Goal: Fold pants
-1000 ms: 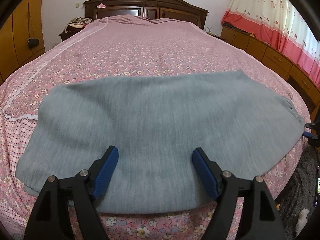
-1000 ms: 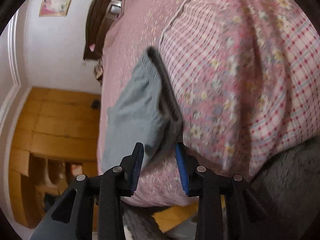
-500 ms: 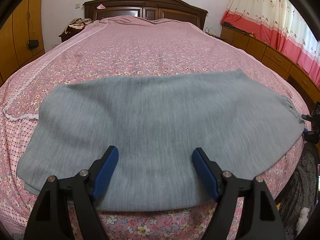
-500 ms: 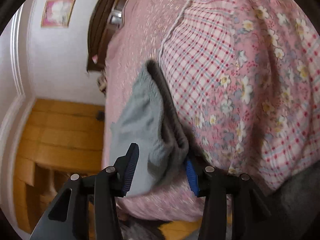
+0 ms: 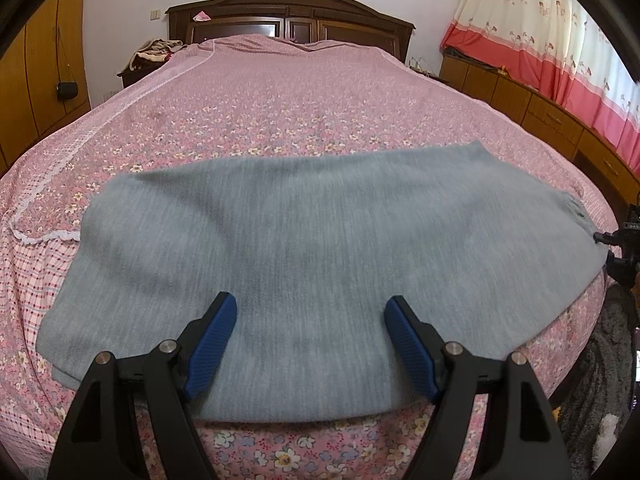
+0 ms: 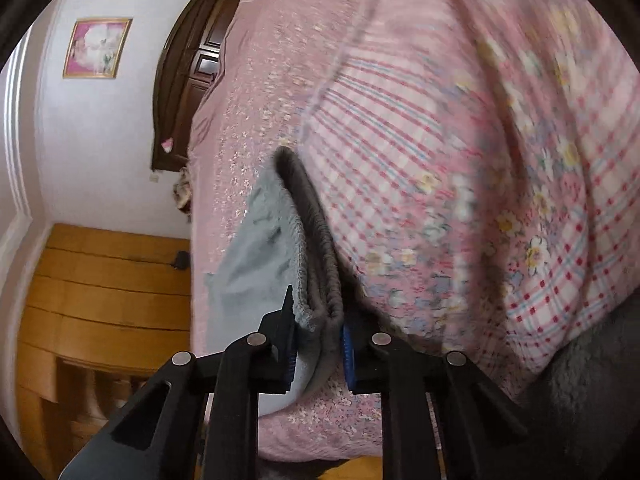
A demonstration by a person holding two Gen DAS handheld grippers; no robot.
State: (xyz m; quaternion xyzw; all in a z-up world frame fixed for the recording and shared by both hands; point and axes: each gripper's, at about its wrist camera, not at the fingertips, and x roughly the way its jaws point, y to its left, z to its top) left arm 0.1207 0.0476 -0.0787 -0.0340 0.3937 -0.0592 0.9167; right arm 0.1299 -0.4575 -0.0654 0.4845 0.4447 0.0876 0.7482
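1. The bed (image 5: 280, 112) carries a pink flowered spread with a checked band and a white lace trim along its near left side. A dark wooden headboard (image 5: 288, 12) stands at the far end against a pale wall.
2. Beyond the headboard's left end stand orange wooden wardrobes; to its right a low wooden cabinet runs under a cream and red curtain (image 5: 560, 52). In the right wrist view a framed picture (image 6: 97, 48) hangs on the wall left of the headboard.
3. The pants (image 5: 312, 256), grey knit and folded flat, lie across the foot of the bed, far from the headboard. Their long axis runs crosswise, parallel to the headboard, with the gathered waistband at the right end.
4. The left tongs (image 5: 310, 328) stand wide apart over the near middle of the pants, with nothing between the blue pads; whether the tips touch the cloth cannot be told.
5. The right tongs (image 6: 318, 344) have just been closing and are clamped on the waistband, with layers of ribbed edge pinched between the pads.
6. The right wrist view is rolled sideways and blurred over the spread. From the left wrist view the right tongs show only as dark parts cut off at the right rim, and the pants' near edge is partly hidden behind the left tongs' arms.
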